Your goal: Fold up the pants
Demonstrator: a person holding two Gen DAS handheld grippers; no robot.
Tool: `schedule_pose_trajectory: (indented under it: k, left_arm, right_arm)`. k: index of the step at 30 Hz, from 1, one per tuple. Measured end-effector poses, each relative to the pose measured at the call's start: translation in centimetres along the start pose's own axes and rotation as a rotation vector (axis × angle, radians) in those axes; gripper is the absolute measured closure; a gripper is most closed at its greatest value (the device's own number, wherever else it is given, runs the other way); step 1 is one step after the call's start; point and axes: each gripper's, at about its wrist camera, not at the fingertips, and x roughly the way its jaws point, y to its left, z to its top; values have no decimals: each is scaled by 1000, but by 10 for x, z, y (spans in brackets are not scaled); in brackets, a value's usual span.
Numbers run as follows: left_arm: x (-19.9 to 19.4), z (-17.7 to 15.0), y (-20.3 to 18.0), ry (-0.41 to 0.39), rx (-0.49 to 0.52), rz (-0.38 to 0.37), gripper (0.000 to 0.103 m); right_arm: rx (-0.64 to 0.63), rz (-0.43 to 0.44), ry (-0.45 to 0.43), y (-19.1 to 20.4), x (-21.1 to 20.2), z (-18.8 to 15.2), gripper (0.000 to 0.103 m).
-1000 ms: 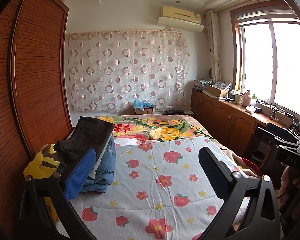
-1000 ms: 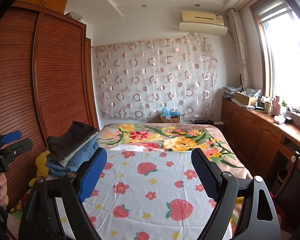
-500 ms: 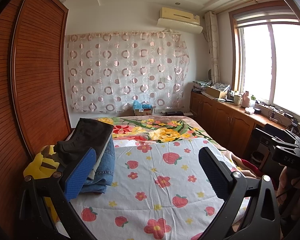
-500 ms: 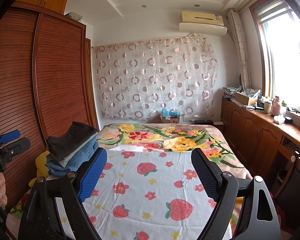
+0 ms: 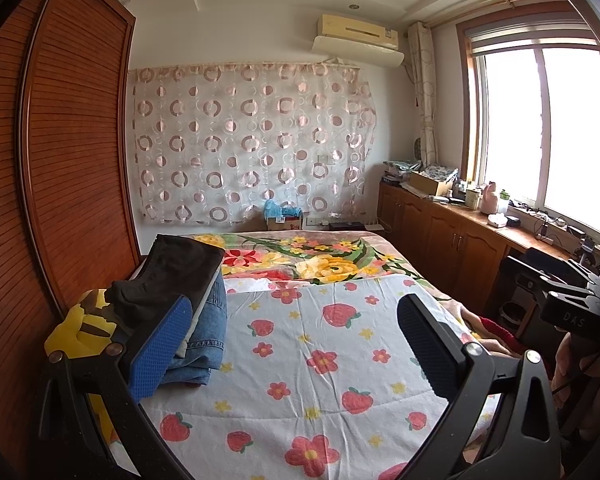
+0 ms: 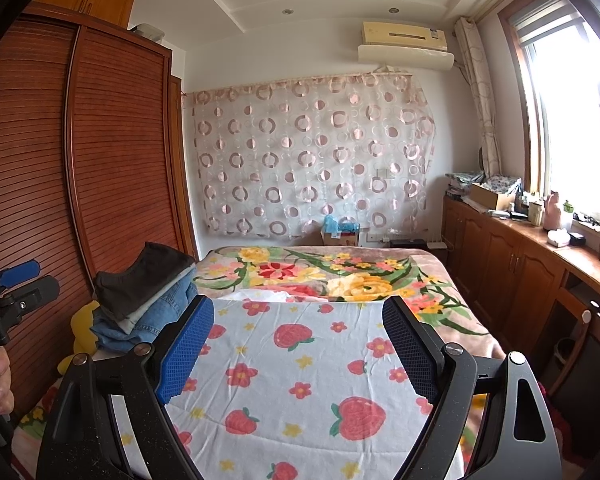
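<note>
Resting at the strawberry sheet's (image 5: 312, 344) left edge, folded pants stack (image 5: 188, 280) runs lengthwise toward the curtain (image 5: 252, 144). Left gripper (image 5: 292, 336) and right gripper (image 6: 296, 344) spread wide, empty.

Strawberry-and-flower white sheet (image 5: 320, 340), dark-over-denim-blue folded pants stack (image 5: 188, 280), pink-ringed curtain (image 5: 252, 144), blue-padded black tongs (image 5: 288, 344)

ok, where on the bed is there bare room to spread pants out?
The strawberry sheet is bare from the clothes stack across to its window-side edge, and forward from the floral blanket to both grippers. The blanket beyond looks bare too. Crowded: the wardrobe-side edge, with the stack and a yellow plush toy.
</note>
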Motion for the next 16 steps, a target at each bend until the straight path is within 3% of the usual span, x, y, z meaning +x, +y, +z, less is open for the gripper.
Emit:
schedule_pose_trajectory:
  k: [16]
  left_arm:
    - [-2, 2, -1, -1, 0, 0, 0]
  right_arm:
    - [1, 0, -1, 1, -1, -1, 15]
